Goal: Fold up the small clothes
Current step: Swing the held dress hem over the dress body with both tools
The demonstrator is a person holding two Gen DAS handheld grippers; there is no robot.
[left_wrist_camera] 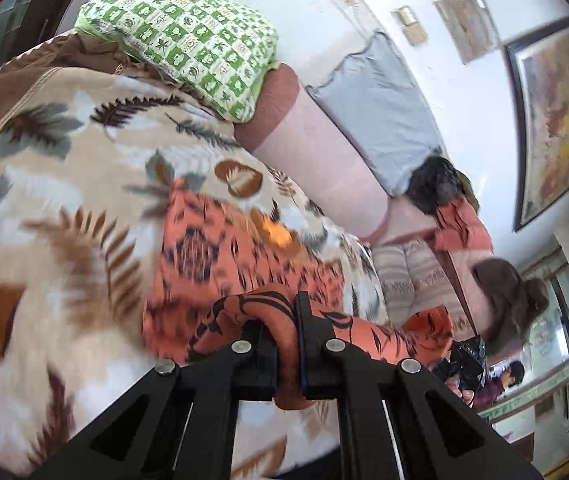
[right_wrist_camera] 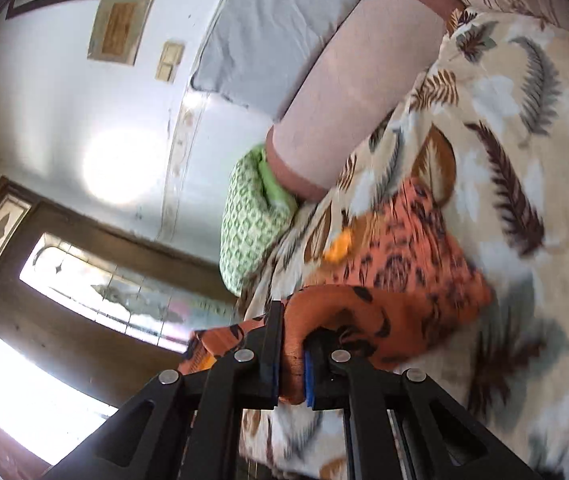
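Note:
An orange garment with a dark print [left_wrist_camera: 220, 256] lies spread on the leaf-patterned blanket [left_wrist_camera: 64, 168]. My left gripper [left_wrist_camera: 286, 344] is shut on a bunched edge of this garment and holds it just above the blanket. My right gripper [right_wrist_camera: 294, 356] is shut on another edge of the same garment [right_wrist_camera: 412, 264], which stretches from the jaws onto the blanket [right_wrist_camera: 524, 160]. The view is blurred by motion. The right gripper and the hand holding it show at the lower right of the left wrist view [left_wrist_camera: 464, 360].
A green-and-white patterned pillow [left_wrist_camera: 188, 40] lies at the head of the bed, next to a pink bolster [left_wrist_camera: 316, 152] and a grey pillow [left_wrist_camera: 380, 108]. More clothes [left_wrist_camera: 460, 224] are piled at the far side. A wooden door with glass panes [right_wrist_camera: 64, 280] stands beyond the bed.

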